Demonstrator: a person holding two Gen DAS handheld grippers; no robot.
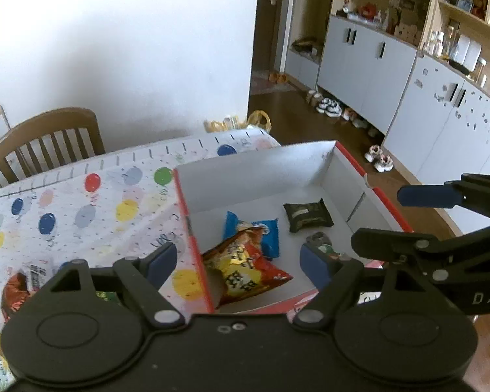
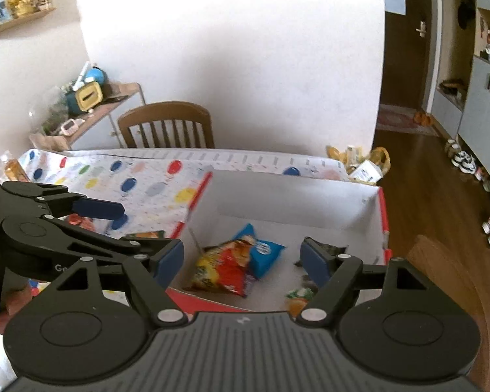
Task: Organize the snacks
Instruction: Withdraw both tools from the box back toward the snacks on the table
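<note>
Your worktop [image 2: 166, 176] carries the box [image 1: 254, 176] at its right end, so packets can be dropped in from the pile on the left. Inside lie a red bag [image 1: 245, 271] overlapping a blue packet [image 1: 264, 228], with a dark packet [image 1: 307, 217] apart. More snacks [image 1: 16, 290] wait outside the box's left wall, which stands between them. Your left gripper [image 1: 238, 264] and right gripper [image 2: 241, 261] both hang spread and empty over the box.
</note>
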